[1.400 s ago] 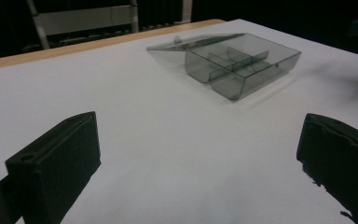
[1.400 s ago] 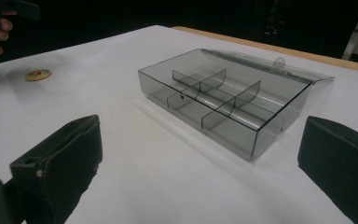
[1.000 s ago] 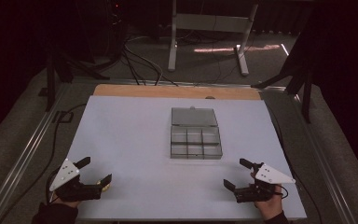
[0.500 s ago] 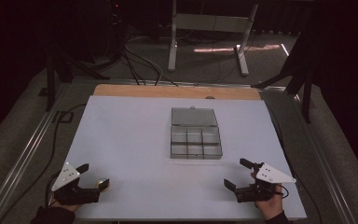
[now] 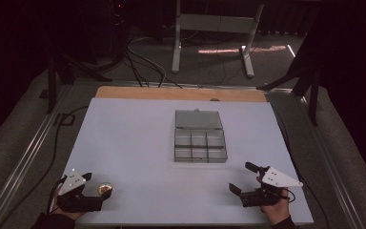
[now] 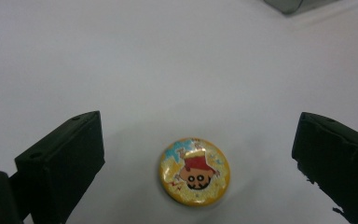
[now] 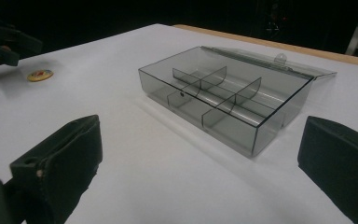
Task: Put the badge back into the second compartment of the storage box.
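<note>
My left gripper point(image 5: 106, 191) sits at the near left corner of the white table point(image 5: 133, 138), jaws spread wide and holding nothing. Between them, flat on the table, lies a small round badge point(image 6: 194, 171) with a cartoon face printed on a yellow ground; neither jaw touches it. I judge it light, stiff and thin, with a glossy domed top that could slip, so a squeeze from above would likely skid off. I would bring the jaws low to the table and close them on opposite sides of the rim, gently. My right gripper point(image 5: 243, 179) rests at the near right, also wide open and empty, facing the clear box point(image 5: 199, 136) with dividers, which stands lid open mid-table, well apart from the badge
</note>
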`<state>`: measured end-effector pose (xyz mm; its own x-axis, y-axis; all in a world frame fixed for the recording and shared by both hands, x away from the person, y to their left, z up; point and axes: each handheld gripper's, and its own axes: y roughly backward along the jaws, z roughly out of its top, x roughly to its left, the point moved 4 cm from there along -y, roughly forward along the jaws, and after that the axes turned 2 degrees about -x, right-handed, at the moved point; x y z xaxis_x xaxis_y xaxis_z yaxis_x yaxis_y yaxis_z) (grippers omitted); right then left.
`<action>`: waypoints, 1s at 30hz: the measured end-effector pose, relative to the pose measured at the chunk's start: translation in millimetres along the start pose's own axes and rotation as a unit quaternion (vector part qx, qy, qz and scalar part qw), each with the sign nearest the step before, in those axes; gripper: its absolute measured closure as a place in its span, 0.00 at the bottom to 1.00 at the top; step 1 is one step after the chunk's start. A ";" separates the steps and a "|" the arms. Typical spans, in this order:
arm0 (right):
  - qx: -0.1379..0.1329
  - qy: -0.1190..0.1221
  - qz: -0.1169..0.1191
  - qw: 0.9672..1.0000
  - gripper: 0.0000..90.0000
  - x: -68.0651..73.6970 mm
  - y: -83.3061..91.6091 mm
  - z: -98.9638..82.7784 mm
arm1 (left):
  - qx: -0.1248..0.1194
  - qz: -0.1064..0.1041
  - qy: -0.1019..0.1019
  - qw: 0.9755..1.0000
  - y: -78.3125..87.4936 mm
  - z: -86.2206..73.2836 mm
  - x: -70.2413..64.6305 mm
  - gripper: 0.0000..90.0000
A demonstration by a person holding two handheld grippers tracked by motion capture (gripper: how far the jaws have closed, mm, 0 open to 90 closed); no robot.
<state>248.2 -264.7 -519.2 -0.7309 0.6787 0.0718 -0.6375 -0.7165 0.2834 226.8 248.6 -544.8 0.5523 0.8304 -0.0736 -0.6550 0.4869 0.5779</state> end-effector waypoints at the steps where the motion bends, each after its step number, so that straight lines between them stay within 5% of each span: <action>1: 0.000 -0.001 0.000 1.000 0.00 -0.1 0.0 0.1 | 0.000 0.000 0.000 1.000 0.0 0.0 0.0 0.03; 18: -0.001 -0.003 0.001 1.000 0.00 -0.5 0.9 0.3 | 0.075 0.012 -0.020 0.997 -12.9 -8.4 -3.3 0.07; 30: -0.001 -0.004 0.000 1.000 0.00 -1.2 0.7 0.0 | 0.089 0.021 -0.039 0.995 -16.6 -9.4 -4.3 0.26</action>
<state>248.7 -266.1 -519.1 -0.7290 0.6799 0.0795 -0.6378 -0.7167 0.2821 230.4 239.4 -561.7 0.5695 0.8219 0.0134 -0.5808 0.3908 0.7141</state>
